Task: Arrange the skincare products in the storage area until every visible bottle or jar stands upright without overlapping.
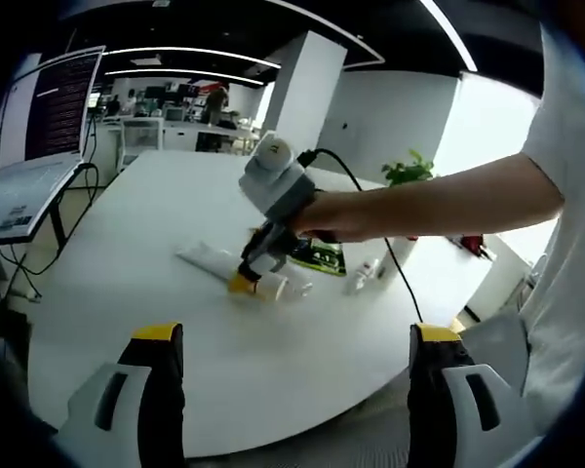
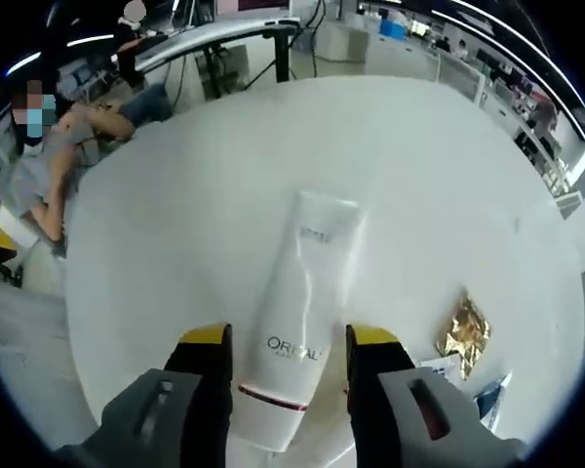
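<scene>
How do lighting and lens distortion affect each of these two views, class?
Left gripper view: window backlight behind the plant washes out, and the table edge bows. Right gripper view: even light, the white tube sharp between the hand-held gripper jaws, surroundings curving outward.

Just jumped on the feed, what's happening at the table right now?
A person is working at a white table with two handheld grippers. The right gripper is down over a white tube lying flat, its open jaws on either side of the cap end, not yet closed. The left gripper is held back, open and empty. Other small products lie nearby.
</scene>
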